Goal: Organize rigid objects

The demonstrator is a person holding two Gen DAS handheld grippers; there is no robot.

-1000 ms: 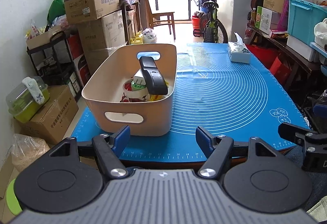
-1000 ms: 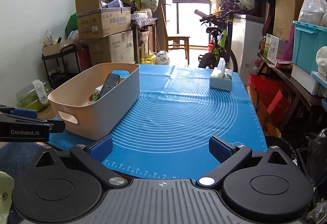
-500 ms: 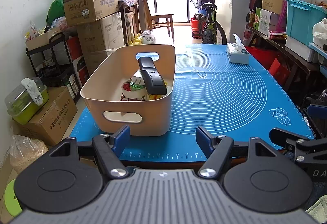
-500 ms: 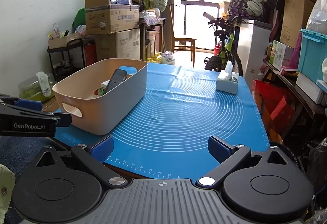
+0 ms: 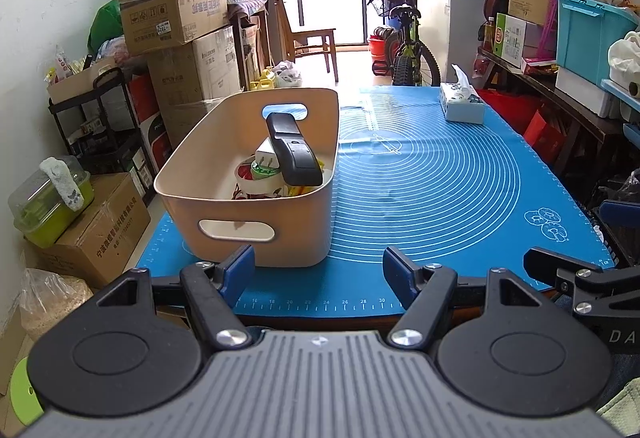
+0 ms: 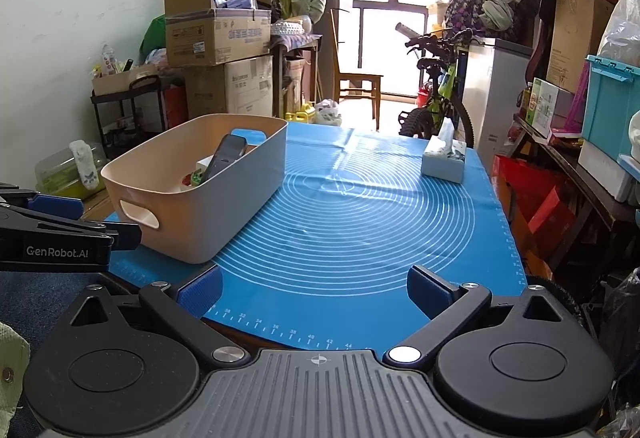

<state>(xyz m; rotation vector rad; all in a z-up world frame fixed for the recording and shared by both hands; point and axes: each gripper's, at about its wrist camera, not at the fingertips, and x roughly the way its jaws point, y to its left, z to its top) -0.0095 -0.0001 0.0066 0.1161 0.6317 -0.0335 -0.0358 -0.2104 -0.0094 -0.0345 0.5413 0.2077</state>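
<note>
Both the left gripper [image 5: 318, 264] and right gripper [image 6: 314, 288] are hovering with fingers spread, empty, at the desk's [image 6: 360, 222] six-o'clock edge. The bin [image 5: 248, 206], at ten o'clock, is holding the remote [image 5: 294, 154]; judging everything gathered, keep clear.

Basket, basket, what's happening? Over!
Both grippers, left and right, jaws open, empty. Basket holds black remote and small items. Mat ahead bare except tissue box.
</note>
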